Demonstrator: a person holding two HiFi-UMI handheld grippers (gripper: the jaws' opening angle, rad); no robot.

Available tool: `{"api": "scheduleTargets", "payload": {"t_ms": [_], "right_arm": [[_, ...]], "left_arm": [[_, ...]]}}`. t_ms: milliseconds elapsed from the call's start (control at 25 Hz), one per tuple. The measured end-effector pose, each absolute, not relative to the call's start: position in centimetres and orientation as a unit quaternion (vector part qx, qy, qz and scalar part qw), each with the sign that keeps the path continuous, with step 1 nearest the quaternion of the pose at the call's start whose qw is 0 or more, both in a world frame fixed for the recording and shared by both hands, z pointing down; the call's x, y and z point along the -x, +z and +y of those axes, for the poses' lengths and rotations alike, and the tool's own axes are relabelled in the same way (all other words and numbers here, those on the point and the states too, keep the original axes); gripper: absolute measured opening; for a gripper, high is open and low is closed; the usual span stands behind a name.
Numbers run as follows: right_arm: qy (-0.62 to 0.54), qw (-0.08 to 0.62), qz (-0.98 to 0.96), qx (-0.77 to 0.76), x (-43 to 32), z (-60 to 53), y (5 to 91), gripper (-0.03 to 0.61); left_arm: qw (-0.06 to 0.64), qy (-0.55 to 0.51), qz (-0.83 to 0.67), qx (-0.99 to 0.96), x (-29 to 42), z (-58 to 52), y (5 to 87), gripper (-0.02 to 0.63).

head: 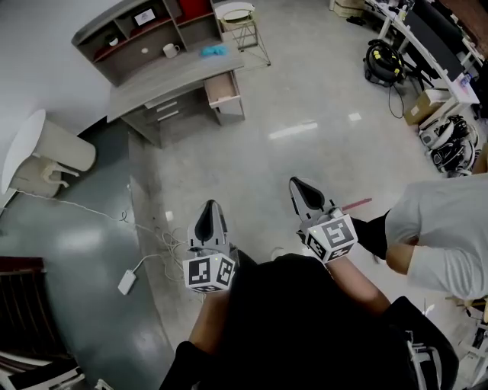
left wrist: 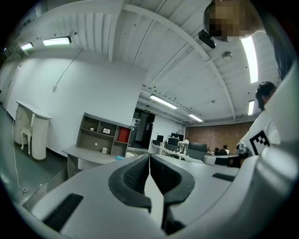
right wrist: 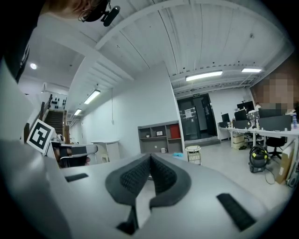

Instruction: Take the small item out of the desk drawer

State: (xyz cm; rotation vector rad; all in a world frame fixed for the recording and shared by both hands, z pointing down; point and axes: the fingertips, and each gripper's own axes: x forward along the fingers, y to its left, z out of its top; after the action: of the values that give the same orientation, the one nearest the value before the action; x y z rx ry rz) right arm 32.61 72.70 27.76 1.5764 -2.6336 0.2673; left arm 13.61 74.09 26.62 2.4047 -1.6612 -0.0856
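A grey desk (head: 164, 76) with a shelf hutch stands far off at the top left of the head view. Its right-hand drawer (head: 223, 89) is pulled open; I cannot make out any small item inside from here. A white mug (head: 171, 50) and a blue object (head: 214, 50) sit on the desktop. My left gripper (head: 211, 207) and right gripper (head: 297, 185) are held side by side in front of me, well short of the desk, both shut and empty. The left gripper view shows the desk (left wrist: 91, 155) beyond touching jaws; in the right gripper view the hutch (right wrist: 159, 136) shows above them.
An open stretch of glossy floor (head: 290, 145) lies between me and the desk. A white side table (head: 46, 148) stands at the left, and a cable with an adapter (head: 127, 282) lies on the floor. A stool (head: 240, 19) is beside the desk. A person's white sleeve (head: 446, 228) is close on my right.
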Motion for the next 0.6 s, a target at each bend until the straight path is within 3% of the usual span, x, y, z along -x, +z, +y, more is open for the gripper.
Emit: {"api": "scheduleTargets", "payload": {"t_ms": [600], "right_arm": [[0.111,0.047,-0.855,-0.504,-32.3,64.1,31.9,-0.002]], "left_arm": [[0.128,-0.028,-0.544,-0.829,-14.4,63.4,30.1,0.011]]}}
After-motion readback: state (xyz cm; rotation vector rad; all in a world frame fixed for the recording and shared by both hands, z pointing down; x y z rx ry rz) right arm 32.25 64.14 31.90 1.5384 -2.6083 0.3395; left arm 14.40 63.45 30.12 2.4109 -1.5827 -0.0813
